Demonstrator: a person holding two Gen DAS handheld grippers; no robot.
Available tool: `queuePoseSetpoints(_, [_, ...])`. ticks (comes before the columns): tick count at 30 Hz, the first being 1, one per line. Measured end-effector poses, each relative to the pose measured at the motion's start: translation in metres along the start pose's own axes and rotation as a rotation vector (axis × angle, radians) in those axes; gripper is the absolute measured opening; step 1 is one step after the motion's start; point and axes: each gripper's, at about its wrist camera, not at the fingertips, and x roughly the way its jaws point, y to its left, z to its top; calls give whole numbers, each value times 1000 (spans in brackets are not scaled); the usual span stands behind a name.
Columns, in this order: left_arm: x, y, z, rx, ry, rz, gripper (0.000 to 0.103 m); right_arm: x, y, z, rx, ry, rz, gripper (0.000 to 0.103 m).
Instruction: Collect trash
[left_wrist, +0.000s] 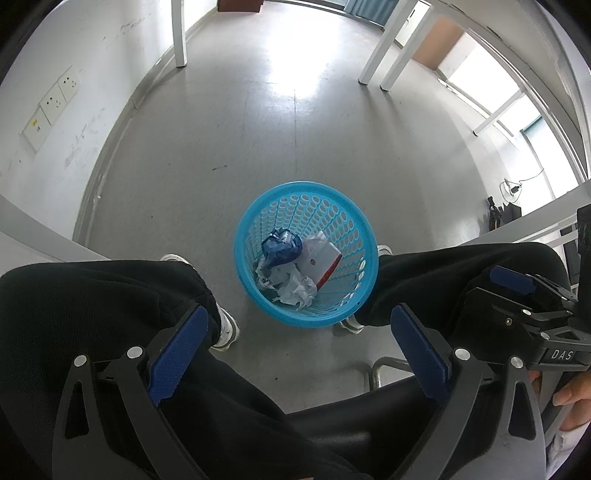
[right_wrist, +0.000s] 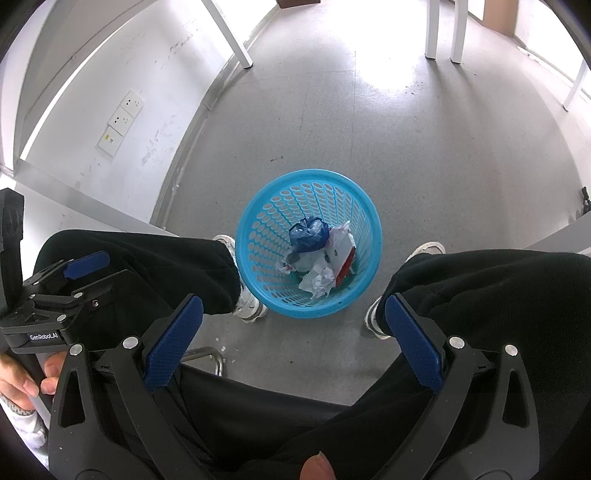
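Black-trousered knees (left_wrist: 92, 295) fill the near foreground, belonging to a seated person, and both grippers hang above them with nothing between their blue pads. On the left, the left gripper (left_wrist: 299, 339) has its jaws spread wide, one pad over the left knee, the other near the right leg; the right wrist view shows it again at the far left edge, gripped by a hand (right_wrist: 18, 376). Between the person's white sneakers (left_wrist: 227, 328) stands the blue perforated basket (left_wrist: 258, 218) on the grey floor (left_wrist: 258, 129), upright, holding the trash: a crumpled dark blue bag (left_wrist: 280, 247), white crumpled paper (left_wrist: 295, 290) and a white packet with a red edge (left_wrist: 321, 260), all touching in a heap at the bottom. Further right, the right gripper (right_wrist: 293, 338) is likewise wide apart and empty, straddling the gap between the knees just short of the basket.
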Motion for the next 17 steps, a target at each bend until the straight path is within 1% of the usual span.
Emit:
queuePoseSetpoints(9, [1, 0, -1, 1, 1, 3, 97, 1, -1, -1, -1, 2, -2, 95])
queuePoseSetpoints(17, [4, -1, 0, -4, 20, -1, 97, 1, -1, -1, -1, 2, -1, 95])
